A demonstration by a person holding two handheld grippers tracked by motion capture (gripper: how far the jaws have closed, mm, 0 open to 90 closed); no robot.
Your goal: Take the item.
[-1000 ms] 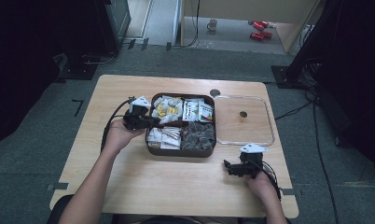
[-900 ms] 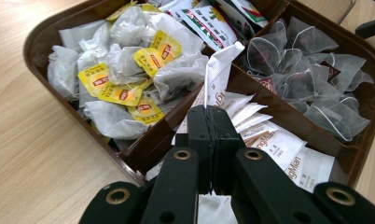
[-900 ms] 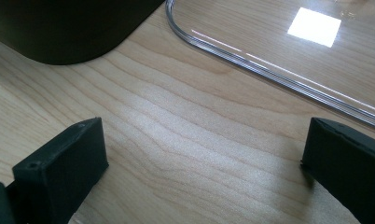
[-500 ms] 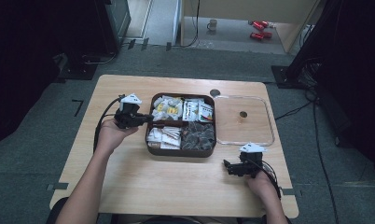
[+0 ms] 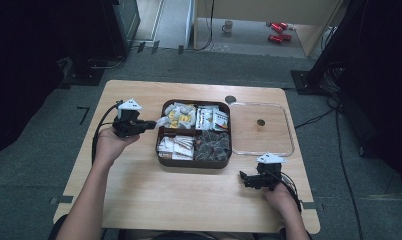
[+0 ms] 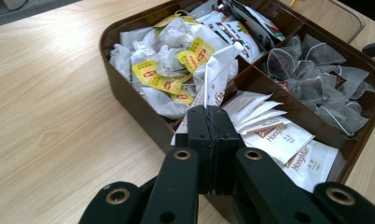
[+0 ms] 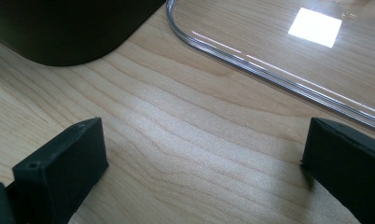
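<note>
1. The left hand-held gripper [image 5: 151, 123] is clenched on a white sachet [image 6: 217, 77], pinching its lower end so the packet stands up between the jaws, tilted toward the box
2. In the high view the sachet [image 5: 162, 121] hangs just over the left rim of the brown box [image 5: 159, 150], at the near-left corner of the compartment full of yellow-tagged tea bags [image 6: 169, 70]
3. The box has four compartments: the yellow-tagged tea bags at back left, printed packets [image 5: 212, 119] at back right, flat white sachets [image 6: 279, 140] at front left, and see-through mesh tea bags [image 6: 325, 79] at front right
4. The box wall and the heap of tea bags lie directly ahead of the held sachet; the flat white sachets sit just beside the gripper's tips
5. A clear lid [image 5: 261, 129] lies flat on the bench [image 5: 139, 200] just to the right of the box, touching or nearly touching its side
6. The right hand-held gripper [image 5: 245, 179] rests on the bench near the front right corner of the box, jaws released and wide apart with bare wood between them
7. In the right gripper view the box corner [image 7: 69, 28] and the lid's curved edge [image 7: 269, 70] lie just ahead of it
8. A mug [image 5: 228, 25] and red things [image 5: 276, 31] sit on the floor beyond the bench
</note>
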